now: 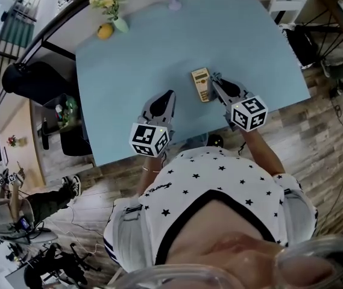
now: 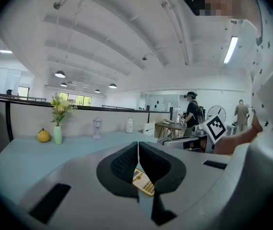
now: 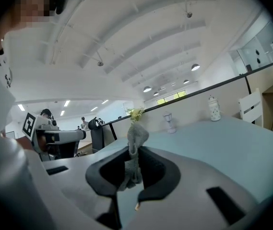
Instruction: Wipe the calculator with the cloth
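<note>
Head view: the calculator point(image 1: 201, 84) lies on the counter point(image 1: 129, 59) just beside my right gripper point(image 1: 215, 79); left gripper view: my left gripper point(image 2: 137, 147) is closed and empty; right gripper view: jaws clamp the cloth point(image 3: 135, 145), so I judge all wiping remains.

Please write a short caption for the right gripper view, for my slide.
The right gripper, shut on a grey cloth, with the light blue table beyond.

cloth point(image 3: 136, 141): grey fuzzy fabric | calculator point(image 1: 201, 84): smooth plastic | table point(image 1: 147, 59): matt, smooth | floor point(image 1: 322, 138): wood planks
</note>
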